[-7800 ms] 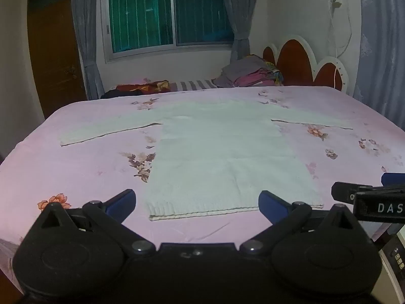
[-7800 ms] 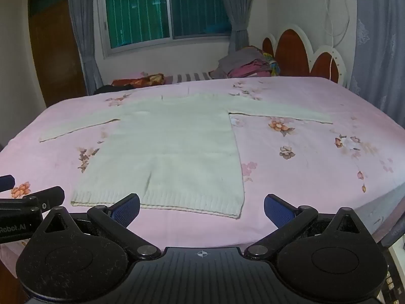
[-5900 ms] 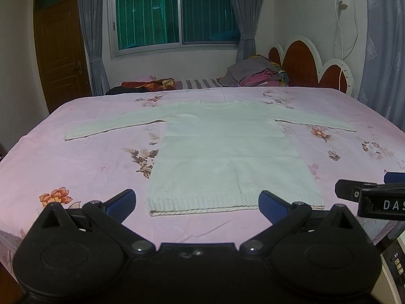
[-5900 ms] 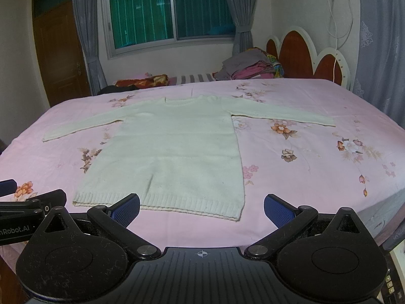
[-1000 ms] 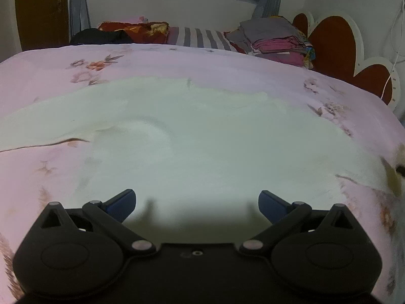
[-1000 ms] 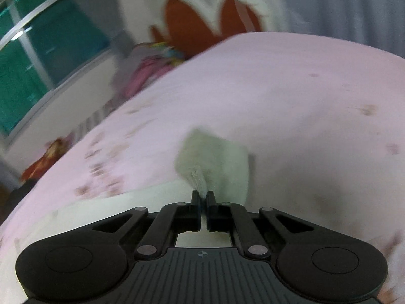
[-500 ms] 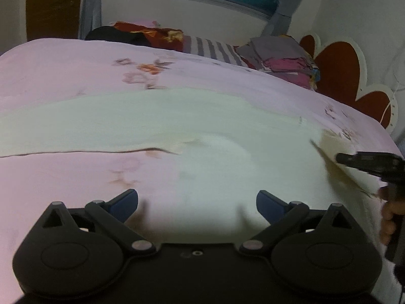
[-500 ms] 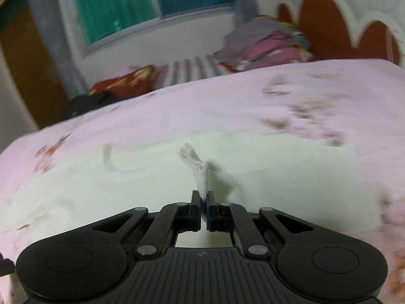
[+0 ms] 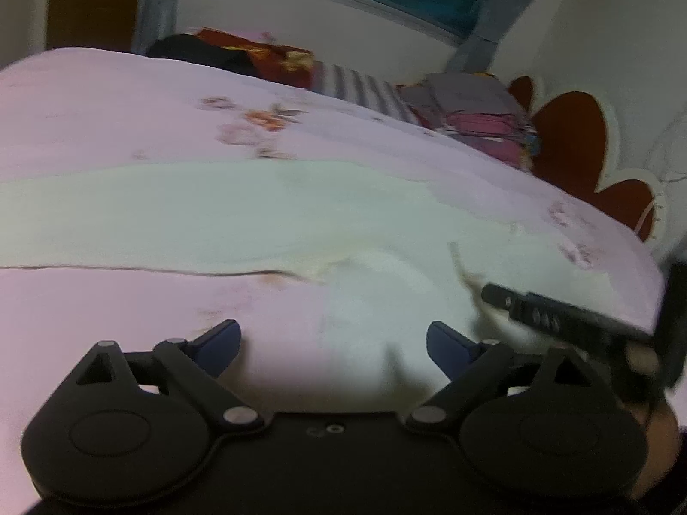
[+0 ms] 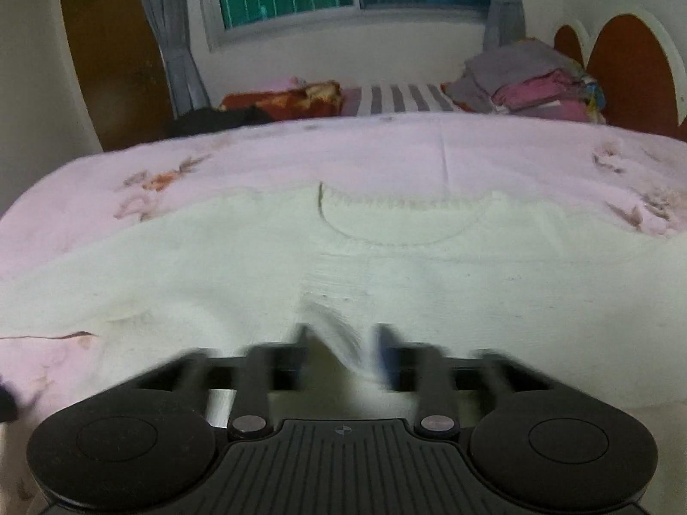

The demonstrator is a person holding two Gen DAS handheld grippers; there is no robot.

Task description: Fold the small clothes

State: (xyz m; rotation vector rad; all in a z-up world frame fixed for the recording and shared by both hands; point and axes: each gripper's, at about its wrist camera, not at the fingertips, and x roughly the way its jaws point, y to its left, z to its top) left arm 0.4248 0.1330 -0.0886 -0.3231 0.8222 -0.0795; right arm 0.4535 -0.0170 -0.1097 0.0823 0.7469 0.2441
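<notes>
since a second ago the right gripper (image 10: 341, 343) has carried the sweater's right sleeve inward across the body, and its jaws, then pinched on the cuff, are now opening; a blurred ribbed cuff end (image 10: 343, 345) lies between the parting fingers, no longer pressed. the left gripper (image 9: 332, 339) has slid sideways toward the other sleeve, and its wide jaws are closing a little with nothing between them.

the pale cream knitted sweater (image 10: 429, 266) lies flat on the pink floral bedsheet (image 10: 386, 150), its round neckline (image 10: 403, 227) facing the far window. in the left wrist view the outstretched left sleeve (image 9: 129, 227) runs as a long band from the body toward the left edge of the frame, its long axis across the gripper's pointing line, lying ahead of and beyond the fingertips. the right gripper shows there at the right as a dark bar (image 9: 549, 313) held in a hand (image 9: 657, 425).

judged step: right sleeve laid in, left sleeve not yet folded. the coming move turns on this: the left gripper is the nearer to the left sleeve, which lies forward and to its left, so the cuff must be reached along the sleeve's length. the far cuff is out of frame.

a stack of folded grey and pink clothes (image 10: 532, 81) sits by the red scalloped headboard (image 10: 622, 64).
</notes>
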